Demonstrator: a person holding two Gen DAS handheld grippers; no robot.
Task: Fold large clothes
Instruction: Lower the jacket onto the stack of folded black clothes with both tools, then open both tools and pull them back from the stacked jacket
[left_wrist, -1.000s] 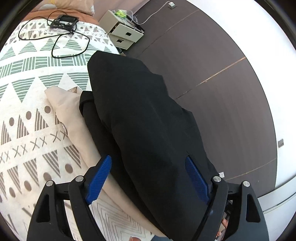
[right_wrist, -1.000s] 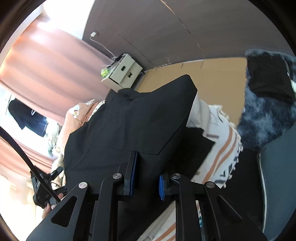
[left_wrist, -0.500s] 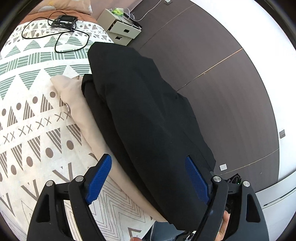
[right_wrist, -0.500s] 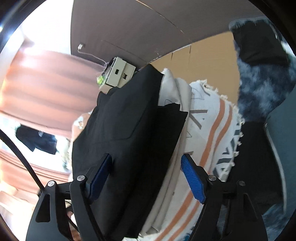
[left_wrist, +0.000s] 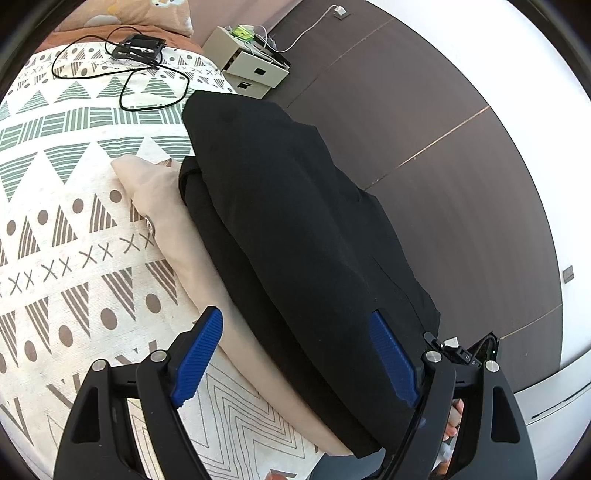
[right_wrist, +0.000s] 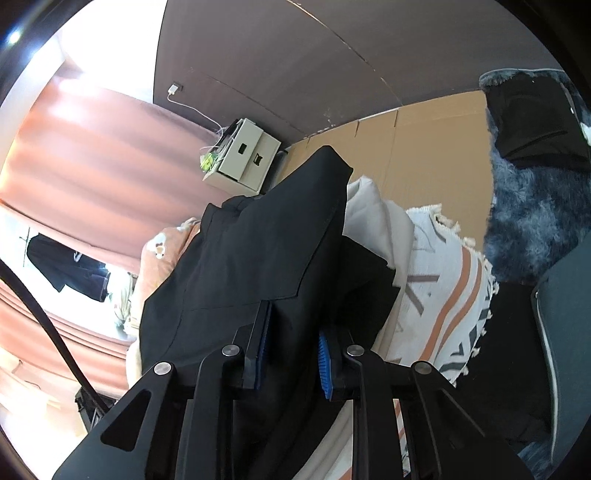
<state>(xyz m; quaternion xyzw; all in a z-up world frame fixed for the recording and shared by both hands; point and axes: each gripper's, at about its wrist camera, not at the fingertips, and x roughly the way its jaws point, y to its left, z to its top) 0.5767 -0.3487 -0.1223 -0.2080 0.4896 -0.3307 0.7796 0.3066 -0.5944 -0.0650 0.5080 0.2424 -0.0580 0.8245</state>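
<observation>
A large black garment (left_wrist: 295, 221) lies folded lengthwise along the bed's right edge, on top of a beige garment (left_wrist: 173, 229). My left gripper (left_wrist: 295, 354) is open, its blue pads wide apart above the near end of both garments, holding nothing. My right gripper (right_wrist: 293, 345) is shut on the black garment (right_wrist: 251, 251), with cloth pinched between its blue pads. The beige garment (right_wrist: 373, 210) shows beneath the black one in the right wrist view.
The patterned bedspread (left_wrist: 59, 221) covers the bed; its fringed edge (right_wrist: 450, 280) hangs over the side. A black device with cables (left_wrist: 138, 46) lies at the bed's far end. A white nightstand (left_wrist: 251, 66) stands against the dark wall. A cardboard sheet (right_wrist: 424, 147) and a dark furry chair (right_wrist: 532, 206) are at right.
My right gripper was shut on the black garment a second ago, opened wide half a second ago, and is now shut on it again. My left gripper stayed open, shifting slightly.
</observation>
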